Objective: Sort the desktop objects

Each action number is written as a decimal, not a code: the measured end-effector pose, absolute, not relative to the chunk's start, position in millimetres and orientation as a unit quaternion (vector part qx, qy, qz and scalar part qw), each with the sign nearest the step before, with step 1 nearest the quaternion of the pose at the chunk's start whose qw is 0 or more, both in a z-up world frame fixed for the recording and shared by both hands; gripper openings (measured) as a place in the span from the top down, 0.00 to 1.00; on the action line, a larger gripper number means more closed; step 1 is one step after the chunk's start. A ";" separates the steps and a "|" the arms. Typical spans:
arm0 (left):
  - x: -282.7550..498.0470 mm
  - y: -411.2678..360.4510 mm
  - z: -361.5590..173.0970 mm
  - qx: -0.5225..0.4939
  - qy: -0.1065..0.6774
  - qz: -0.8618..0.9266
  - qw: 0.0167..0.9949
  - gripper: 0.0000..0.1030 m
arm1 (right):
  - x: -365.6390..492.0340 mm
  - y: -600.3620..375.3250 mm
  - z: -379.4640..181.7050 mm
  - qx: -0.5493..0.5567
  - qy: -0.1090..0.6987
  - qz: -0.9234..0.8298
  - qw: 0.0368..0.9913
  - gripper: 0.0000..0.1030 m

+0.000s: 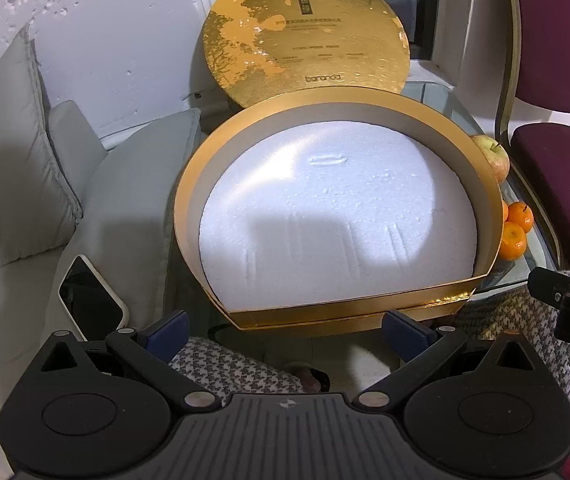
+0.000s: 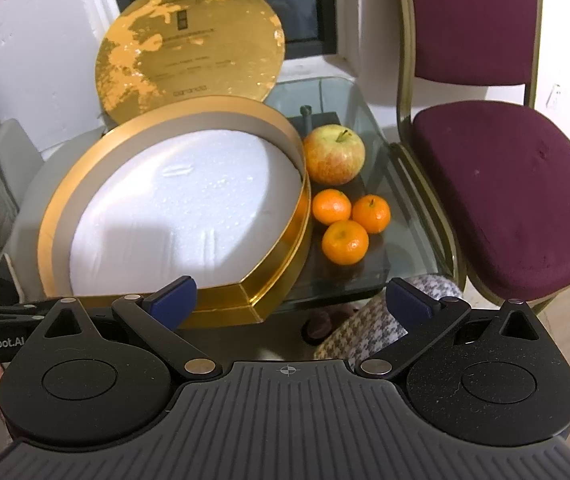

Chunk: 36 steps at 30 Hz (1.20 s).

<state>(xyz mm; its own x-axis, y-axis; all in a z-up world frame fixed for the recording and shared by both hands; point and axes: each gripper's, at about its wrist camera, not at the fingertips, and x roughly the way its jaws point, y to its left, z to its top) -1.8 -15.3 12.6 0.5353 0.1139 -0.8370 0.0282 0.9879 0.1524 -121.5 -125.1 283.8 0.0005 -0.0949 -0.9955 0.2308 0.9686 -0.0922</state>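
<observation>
**Presently on the bench: gold box, four fruits, two idle tools**

Item 1. Round gold cardboard box (image 2: 285, 264), open, lined with a white foam disc (image 2: 181, 216). It sits on the glass-topped bench (image 2: 413, 216), its near edge overhanging toward the cameras. Whether anything lies under the foam cannot be seen.

Item 2. Round gold foil lid (image 2: 189, 48), standing tilted behind the box against the wall and window. Its print is too small to read, save a brand word near the lower edge.

Item 3. One yellow-red apple (image 2: 334, 154), just beside the box's right wall. In the left wrist view most of it is hidden behind that wall.

Item 4. Three small orange mandarins (image 2: 345, 240), clustered nearer than the apple, on the same side. A fourth orange patch at the box wall is unclear.

Item 5. Dark smartphone in a white case (image 1: 89, 296), lying left of the box on a white cushion; its lower end is cut off by the left tool.

Item 6. Maroon upholstered chair with a brass-coloured frame (image 2: 517, 200), right of the bench.

Item 7. Left tool (image 1: 285, 330): blue-padded fingers spread wide, nothing between them, level before the box's near edge.

Item 8. Right tool (image 2: 293, 302): likewise wide and empty, aimed between box and mandarins. Houndstooth fabric shows beneath both.
</observation>
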 end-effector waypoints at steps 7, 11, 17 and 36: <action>-2.2 -19.2 13.1 0.082 0.482 0.023 0.872 0.01 | -123.3 -130.1 283.8 0.059 0.696 -0.123 0.705 0.00; -1.2 -20.4 13.8 0.087 0.482 0.022 0.872 0.01 | -123.8 -133.7 284.0 0.065 0.695 -0.127 0.705 0.00; -2.2 -27.3 12.8 0.094 0.482 0.020 0.871 0.01 | -125.1 -135.9 283.6 0.069 0.694 -0.132 0.704 0.00; -2.0 -31.6 8.0 0.105 0.493 0.021 0.863 0.01 | -127.0 -137.2 278.7 0.073 0.699 -0.130 0.700 0.00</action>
